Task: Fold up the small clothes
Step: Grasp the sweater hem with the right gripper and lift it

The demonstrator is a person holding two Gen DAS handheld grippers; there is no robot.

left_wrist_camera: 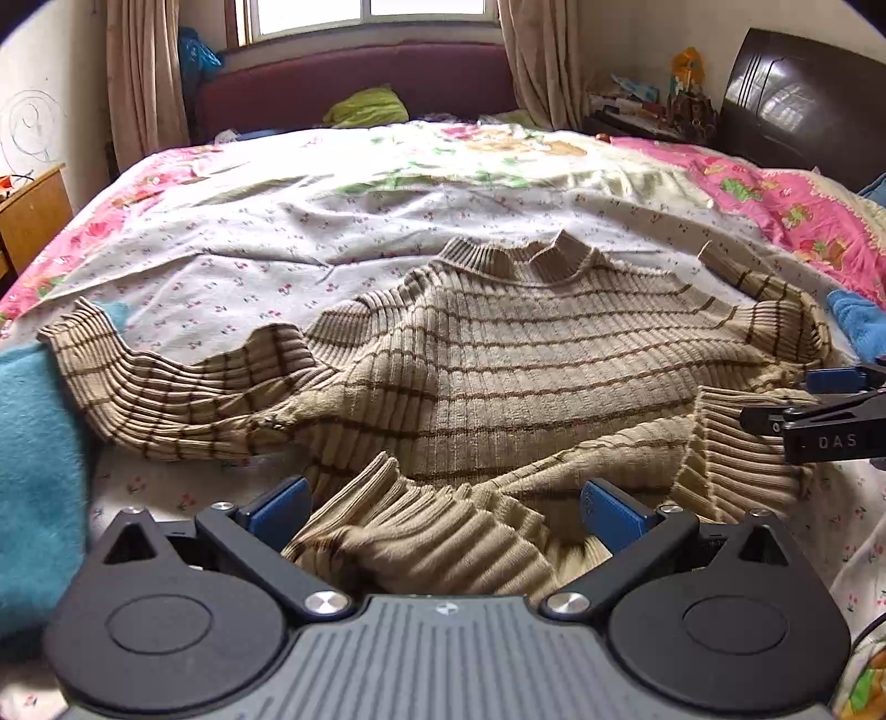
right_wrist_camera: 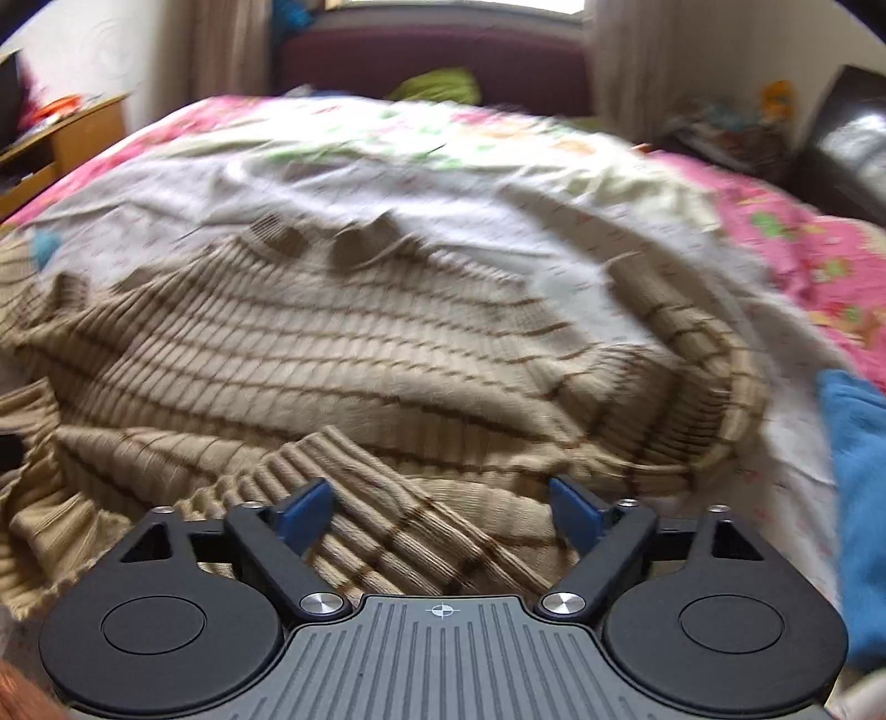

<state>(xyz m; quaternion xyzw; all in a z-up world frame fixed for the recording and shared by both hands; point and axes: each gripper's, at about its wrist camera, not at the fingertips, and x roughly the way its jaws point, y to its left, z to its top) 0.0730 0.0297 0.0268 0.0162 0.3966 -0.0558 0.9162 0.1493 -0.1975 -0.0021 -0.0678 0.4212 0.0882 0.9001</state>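
Left wrist view first: a tan ribbed sweater (left_wrist_camera: 498, 360) with thin brown stripes is spread face up on the bed (left_wrist_camera: 249, 243), collar pointing toward the window (left_wrist_camera: 365, 16). It's a chunky knit, with deep ridges running down the body. One sleeve trails out to the left over a fuzzy teal blanket (left_wrist_camera: 39, 471); the other curls round on the right. The bedsheet is thin white cotton with tiny cherries, wrinkled, and there's a pink flowery quilt (left_wrist_camera: 775, 188) further back. The hem is bunched up in a ridged fold right at the left gripper (left_wrist_camera: 443, 512), whose blue pads (left_wrist_camera: 282, 509) stand wide apart, with the fabric lying loose between them and not pinched. At the right edge of this view the right gripper (left_wrist_camera: 830, 410) pokes in from the side, over the hem corner.

Right wrist view: quite blurry, same sweater (right_wrist_camera: 332, 354), seen more from the right side. The right gripper (right_wrist_camera: 443, 512) has its pads (right_wrist_camera: 576, 509) parted, though a bit less wide than the left one's, and the striped hem sits between them without being squeezed. Only this view shows a blue cloth (right_wrist_camera: 858, 471) filling the right edge; only the left one shows a dark glossy headboard (left_wrist_camera: 797, 94) sharply, and a cluttered nightstand (left_wrist_camera: 642, 111).
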